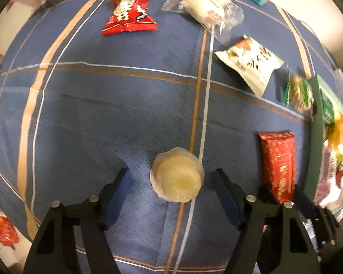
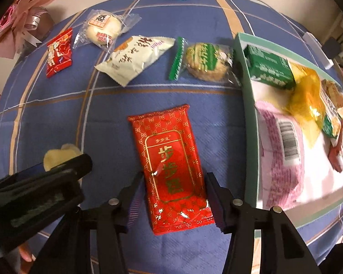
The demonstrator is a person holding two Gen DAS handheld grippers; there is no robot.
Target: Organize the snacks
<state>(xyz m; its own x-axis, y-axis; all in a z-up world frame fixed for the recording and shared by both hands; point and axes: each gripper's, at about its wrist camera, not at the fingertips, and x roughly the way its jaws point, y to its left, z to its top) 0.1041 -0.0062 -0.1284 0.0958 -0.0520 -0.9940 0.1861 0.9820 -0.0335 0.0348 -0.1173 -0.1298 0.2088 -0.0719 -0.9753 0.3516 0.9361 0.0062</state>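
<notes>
Left wrist view: your left gripper [image 1: 171,178] points down over the blue checked tablecloth [image 1: 91,118], and its fingers straddle the pale round jelly cup [image 1: 178,176] — a clear gap shows on both sides, so the tongs are released, nothing pinched. Beyond the cup lie the red candy-shaped packet [image 1: 130,9], the clear-wrapped bun [image 1: 205,6] and the cream packet [image 1: 251,62]. Right of the cup sits the long red packet [image 1: 277,165], and further right, the green box [image 1: 317,141].

Right wrist view: your right gripper [image 2: 175,185] has that long red packet [image 2: 171,166] between its fingers, both pads against the packet's edges — clenched on it, with the packet lying flat on the cloth. The green box [image 2: 249,118] stands just right of the packet, already holding several snacks. Left of the packet your left gripper [image 2: 57,171] shows dark and blurred over the jelly cup [image 2: 55,156]. Beyond the packet sits the green-wrapped cookie [image 2: 205,60], close against the box wall.
</notes>
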